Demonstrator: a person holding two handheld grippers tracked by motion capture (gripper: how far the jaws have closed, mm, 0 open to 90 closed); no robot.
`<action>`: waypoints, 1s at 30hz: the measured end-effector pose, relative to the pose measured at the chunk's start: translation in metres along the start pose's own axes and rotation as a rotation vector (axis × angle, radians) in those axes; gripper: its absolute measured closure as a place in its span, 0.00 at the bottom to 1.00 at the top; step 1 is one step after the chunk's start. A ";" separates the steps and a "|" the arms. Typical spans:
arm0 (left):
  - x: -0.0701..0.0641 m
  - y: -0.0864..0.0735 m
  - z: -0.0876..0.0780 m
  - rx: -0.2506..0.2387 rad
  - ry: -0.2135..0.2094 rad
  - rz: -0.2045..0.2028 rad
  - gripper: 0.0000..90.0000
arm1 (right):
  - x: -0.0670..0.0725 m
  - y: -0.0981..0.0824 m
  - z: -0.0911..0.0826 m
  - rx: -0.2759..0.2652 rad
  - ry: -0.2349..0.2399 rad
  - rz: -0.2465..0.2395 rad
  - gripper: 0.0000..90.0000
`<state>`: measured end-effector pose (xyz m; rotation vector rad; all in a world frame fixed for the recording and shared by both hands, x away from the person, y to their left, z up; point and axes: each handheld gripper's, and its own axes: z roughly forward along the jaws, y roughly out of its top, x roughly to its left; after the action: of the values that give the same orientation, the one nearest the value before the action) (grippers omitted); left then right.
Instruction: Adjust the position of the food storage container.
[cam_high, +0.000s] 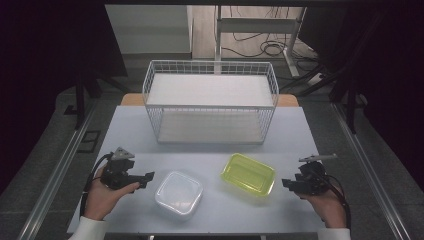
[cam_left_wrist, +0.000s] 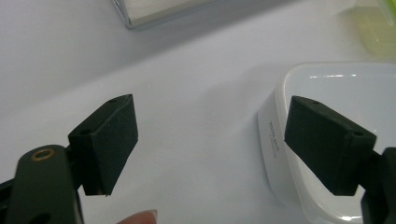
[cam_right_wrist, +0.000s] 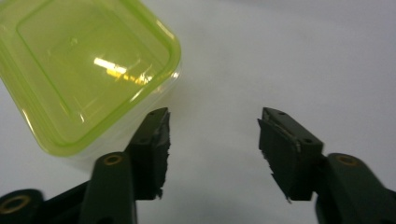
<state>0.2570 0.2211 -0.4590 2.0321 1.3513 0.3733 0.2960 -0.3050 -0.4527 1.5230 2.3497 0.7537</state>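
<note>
High view shows me 2 boxes in front of the wire basket: a white box front-left of it, a green box front-right, its long axis slanting away toward the right. My left gripper sits just left of the white box, spread, gripping nothing. My right gripper sits just right of the green box, part-open and empty, so it's the nearer one for green.

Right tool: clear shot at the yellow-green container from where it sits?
Probably yes. The right tool sits just right of the yellow-green container, jaws apart with nothing between them and only bare table in the gap. In the right gripper view one jaw is already beside the container's corner.
</note>
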 end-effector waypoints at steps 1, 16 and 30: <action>0.000 0.000 0.000 0.003 0.000 0.001 0.19 | 0.001 0.000 0.001 0.016 0.001 -0.004 0.53; 0.000 0.003 0.006 0.009 -0.001 0.016 0.19 | 0.023 0.001 0.027 0.164 0.003 -0.072 0.99; -0.001 0.002 0.003 0.004 0.007 0.001 0.19 | 0.040 0.015 0.045 0.201 0.005 -0.099 0.99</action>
<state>0.2600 0.2185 -0.4600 2.0365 1.3561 0.3790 0.3112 -0.2515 -0.4791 1.4670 2.5488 0.5116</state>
